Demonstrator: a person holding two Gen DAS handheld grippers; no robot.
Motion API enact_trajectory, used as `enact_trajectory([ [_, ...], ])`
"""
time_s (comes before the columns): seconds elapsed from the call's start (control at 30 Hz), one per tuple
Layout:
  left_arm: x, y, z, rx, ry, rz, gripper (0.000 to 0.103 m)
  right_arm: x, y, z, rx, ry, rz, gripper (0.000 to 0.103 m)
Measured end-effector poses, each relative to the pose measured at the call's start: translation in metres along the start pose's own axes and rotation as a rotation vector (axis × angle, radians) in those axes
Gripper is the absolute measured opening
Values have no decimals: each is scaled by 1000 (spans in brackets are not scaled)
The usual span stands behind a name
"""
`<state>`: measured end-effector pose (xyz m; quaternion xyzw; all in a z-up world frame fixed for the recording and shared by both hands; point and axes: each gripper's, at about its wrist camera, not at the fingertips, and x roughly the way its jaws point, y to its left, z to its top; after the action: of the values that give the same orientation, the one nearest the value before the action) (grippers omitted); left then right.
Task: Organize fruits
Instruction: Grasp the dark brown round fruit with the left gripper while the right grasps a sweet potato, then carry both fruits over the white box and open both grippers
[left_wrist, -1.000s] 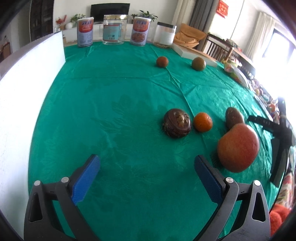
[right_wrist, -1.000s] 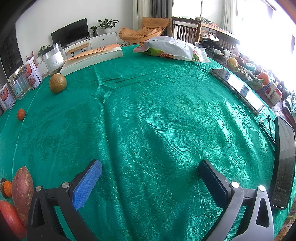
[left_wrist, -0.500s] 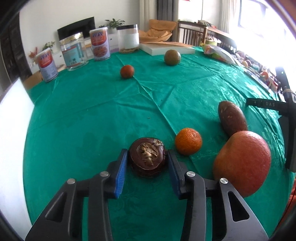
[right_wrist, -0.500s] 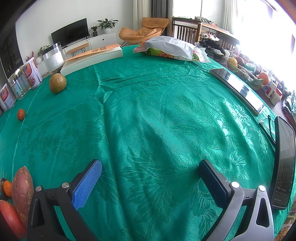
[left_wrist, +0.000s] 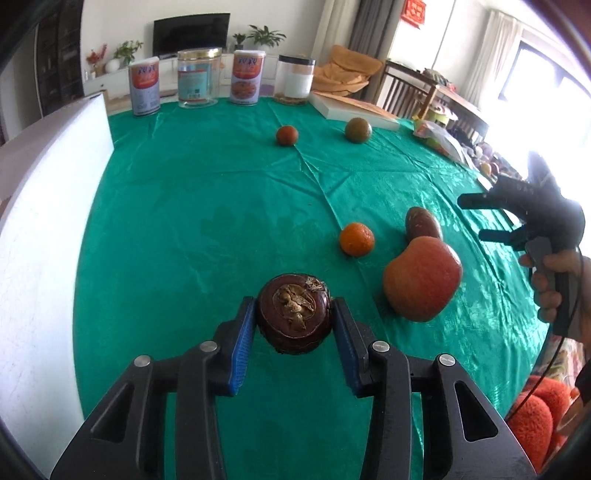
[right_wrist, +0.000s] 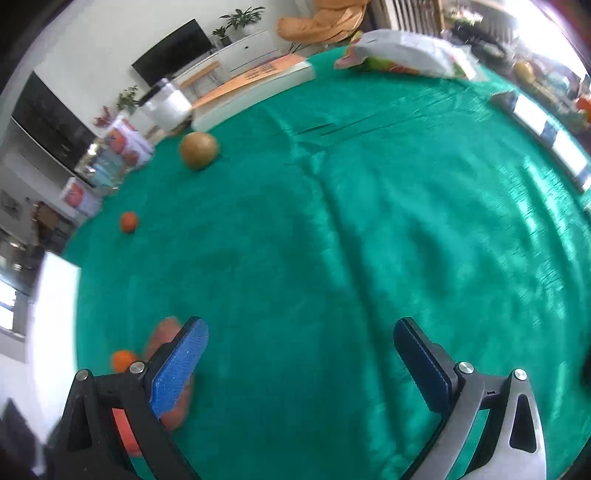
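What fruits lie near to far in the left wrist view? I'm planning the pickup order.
Dark mangosteen in the left gripper → red apple → small orange → brown oblong fruit → far reddish fruit → far green-brown fruit.

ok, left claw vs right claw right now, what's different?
Left claw is shut on the dark purple fruit, pads pressed to its sides. Right claw is wide open and holds nothing.

Left claw's view is sharp; the right wrist view is motion-blurred.

Left claw has the fruit centred ahead, while the right claw faces bare green tablecloth, with the reddish fruit behind its left finger.

Both have blue pads.
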<state>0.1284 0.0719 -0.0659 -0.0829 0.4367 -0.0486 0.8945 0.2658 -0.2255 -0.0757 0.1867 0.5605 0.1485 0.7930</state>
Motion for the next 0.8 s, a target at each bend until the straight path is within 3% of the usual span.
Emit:
enact_trajectory([
  [0.07, -2, -1, -1, -14, -2, -9, 42, 15, 38, -7, -51, 96, 41, 98],
  [0.13, -5, -4, -1, -9, -2, -9, 42, 35, 66, -10, -106, 163, -10, 90],
  [0.3, -25, 2, -7, -15, -20, -3, 42, 64, 77, -11, -102, 186, -164, 45],
  [0.47, -53, 15, -10, -54, -42, -33, 42, 39, 61, -8, -48, 99, -142, 41],
  [0.6, -104, 22, -7, -78, -103, -112, 42, -16, 82, -14, -59, 2, -28, 41],
  [0.7, -150, 29, -8, -78, -156, -152, 42, -52, 131, -28, -129, -27, 122, 41],
  [0.8, -191, 49, -10, -98, -206, -124, 42, -60, 198, -57, -199, 9, 309, 41],
])
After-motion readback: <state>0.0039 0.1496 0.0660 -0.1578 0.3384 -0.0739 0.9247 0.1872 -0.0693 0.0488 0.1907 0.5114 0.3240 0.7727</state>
